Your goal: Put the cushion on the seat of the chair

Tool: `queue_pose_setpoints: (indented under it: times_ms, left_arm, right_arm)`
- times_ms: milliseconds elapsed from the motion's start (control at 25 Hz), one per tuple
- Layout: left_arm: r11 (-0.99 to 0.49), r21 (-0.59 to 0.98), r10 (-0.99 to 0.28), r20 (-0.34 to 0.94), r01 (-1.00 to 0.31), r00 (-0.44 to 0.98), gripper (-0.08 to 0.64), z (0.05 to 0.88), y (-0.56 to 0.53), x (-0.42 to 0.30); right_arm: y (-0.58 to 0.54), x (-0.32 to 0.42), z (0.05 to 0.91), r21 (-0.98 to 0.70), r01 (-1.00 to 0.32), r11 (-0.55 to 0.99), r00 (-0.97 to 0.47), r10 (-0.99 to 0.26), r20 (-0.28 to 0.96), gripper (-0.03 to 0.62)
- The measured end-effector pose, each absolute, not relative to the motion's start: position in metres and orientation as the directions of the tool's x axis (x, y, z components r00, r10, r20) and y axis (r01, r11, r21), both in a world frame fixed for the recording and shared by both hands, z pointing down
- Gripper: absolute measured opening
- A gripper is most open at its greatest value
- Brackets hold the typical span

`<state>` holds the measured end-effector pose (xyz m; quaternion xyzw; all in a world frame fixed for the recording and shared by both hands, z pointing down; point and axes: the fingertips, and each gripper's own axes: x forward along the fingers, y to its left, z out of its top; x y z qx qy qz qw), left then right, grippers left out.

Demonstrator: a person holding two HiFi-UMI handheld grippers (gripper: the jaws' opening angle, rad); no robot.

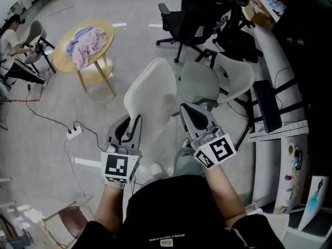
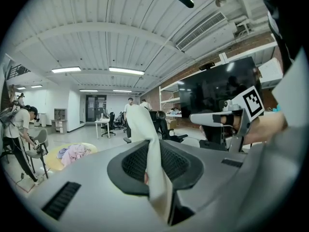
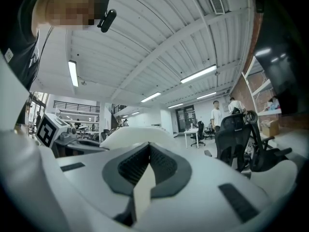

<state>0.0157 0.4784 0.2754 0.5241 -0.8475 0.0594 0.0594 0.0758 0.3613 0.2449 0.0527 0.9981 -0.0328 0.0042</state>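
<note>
I hold a white cushion (image 1: 151,94) up in front of me by its near edge, one gripper at each lower corner. My left gripper (image 1: 136,120) is shut on the cushion's left corner; in the left gripper view the white fabric (image 2: 150,163) is pinched between the dark pads. My right gripper (image 1: 182,110) is shut on the right corner, and the right gripper view shows a thin fold of cushion (image 3: 143,185) clamped in the jaws. The pale shell chair (image 1: 234,79) stands just beyond the cushion to the right, its seat (image 1: 199,82) partly hidden by it.
A round wooden table (image 1: 66,61) with pink cloths stands at the back left. Black office chairs (image 1: 192,14) crowd behind the pale chair. A white desk (image 1: 282,71) with a dark monitor (image 1: 265,106) runs along the right. A power strip (image 1: 74,134) and cable lie on the floor.
</note>
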Motion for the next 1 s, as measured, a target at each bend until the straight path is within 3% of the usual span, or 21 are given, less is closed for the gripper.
queue_pose_setpoints:
  times_ms: [1000]
  left_arm:
    - [0.507, -0.026, -0.830, 0.256, -0.861, -0.496, 0.064, 0.295, 0.294, -0.091]
  right_arm:
    - [0.156, -0.039, 0.277, -0.207, 0.141, 0.968, -0.988, 0.152, 0.040, 0.009]
